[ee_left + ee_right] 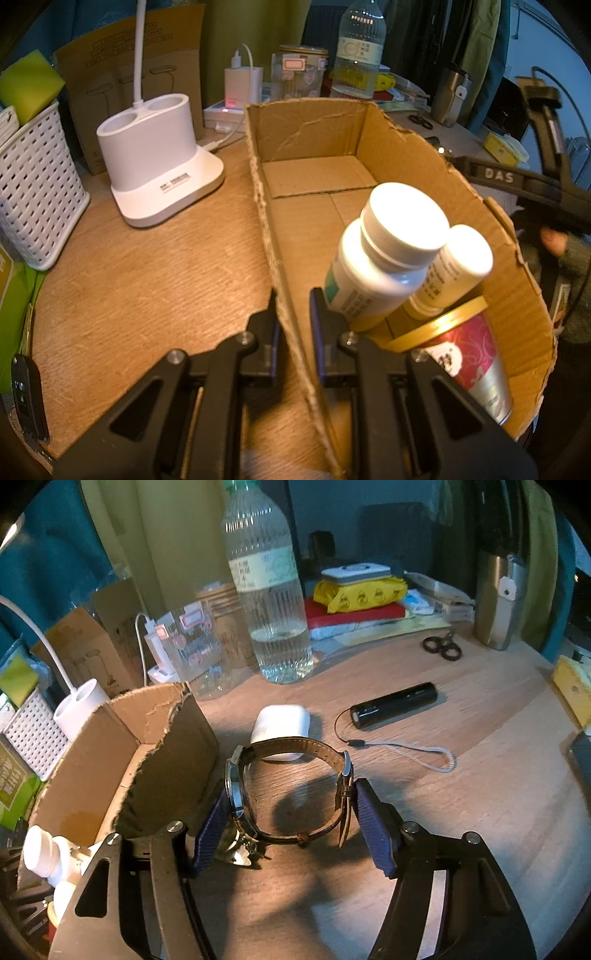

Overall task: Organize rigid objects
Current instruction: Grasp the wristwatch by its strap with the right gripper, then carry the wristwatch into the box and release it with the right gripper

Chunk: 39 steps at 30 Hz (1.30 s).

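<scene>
Right wrist view, near to far. Right gripper [290, 812] with jaws set around wristwatch [291, 794]: left pad against the metal case, right pad at the buckle side, strap loop spanning the gap; looks clamped across it, just above the desk [461, 805]. Likely light, case hard and smooth, glass scratch-prone, strap springy so loop may flex or twist under squeeze. Best hold probably case against buckle, as now; gentle pressure. Beyond: white earbud case [280, 725], smooth and rounded, probably slippery. Black flashlight [395, 704] with lanyard, stiff, rollable; take across the barrel. Scissors [443, 648] farther back. Water bottle [269, 590] behind.

Left wrist view: left gripper [293, 325] with jaws pinched on side wall of cardboard box [266, 206], steadying it. Inside: white pill bottle [384, 258], smaller bottle [454, 266], gold-lidded tin [469, 354]. Far half of box free.
</scene>
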Available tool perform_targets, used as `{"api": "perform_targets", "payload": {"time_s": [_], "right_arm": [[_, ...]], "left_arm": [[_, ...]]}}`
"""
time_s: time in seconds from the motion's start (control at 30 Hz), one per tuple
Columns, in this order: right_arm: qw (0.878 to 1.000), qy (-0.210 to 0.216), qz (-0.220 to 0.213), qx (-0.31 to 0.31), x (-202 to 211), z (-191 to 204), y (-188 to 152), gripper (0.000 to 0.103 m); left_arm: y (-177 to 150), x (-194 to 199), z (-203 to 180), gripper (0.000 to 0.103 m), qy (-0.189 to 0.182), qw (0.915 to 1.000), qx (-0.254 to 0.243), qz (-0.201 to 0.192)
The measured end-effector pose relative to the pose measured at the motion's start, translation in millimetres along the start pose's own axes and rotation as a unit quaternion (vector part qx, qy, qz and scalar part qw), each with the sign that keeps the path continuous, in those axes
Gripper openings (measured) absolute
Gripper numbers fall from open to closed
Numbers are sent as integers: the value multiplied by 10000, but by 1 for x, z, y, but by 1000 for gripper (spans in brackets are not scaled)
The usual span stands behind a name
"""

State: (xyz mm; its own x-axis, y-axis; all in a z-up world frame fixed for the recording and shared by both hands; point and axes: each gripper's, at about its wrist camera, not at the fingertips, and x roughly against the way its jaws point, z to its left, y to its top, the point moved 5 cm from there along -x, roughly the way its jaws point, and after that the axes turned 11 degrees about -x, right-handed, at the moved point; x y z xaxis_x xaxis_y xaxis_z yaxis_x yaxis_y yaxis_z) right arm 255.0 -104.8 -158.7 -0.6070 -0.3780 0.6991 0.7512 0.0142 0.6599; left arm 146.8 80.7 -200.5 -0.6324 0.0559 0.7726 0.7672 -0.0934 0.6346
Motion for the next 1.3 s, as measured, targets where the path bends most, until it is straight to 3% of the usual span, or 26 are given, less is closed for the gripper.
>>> {"api": "perform_targets", "payload": {"time_s": [0.7,1.3], "right_arm": [[9978,86,-636,156,62,18,6,69],[9932,525,-849,602,92,70,4,69]], "left_arm": [[0,0,0,15,-1,10000,-1,-1],[0,0,0,15,-2,10000,-1,-2]]}}
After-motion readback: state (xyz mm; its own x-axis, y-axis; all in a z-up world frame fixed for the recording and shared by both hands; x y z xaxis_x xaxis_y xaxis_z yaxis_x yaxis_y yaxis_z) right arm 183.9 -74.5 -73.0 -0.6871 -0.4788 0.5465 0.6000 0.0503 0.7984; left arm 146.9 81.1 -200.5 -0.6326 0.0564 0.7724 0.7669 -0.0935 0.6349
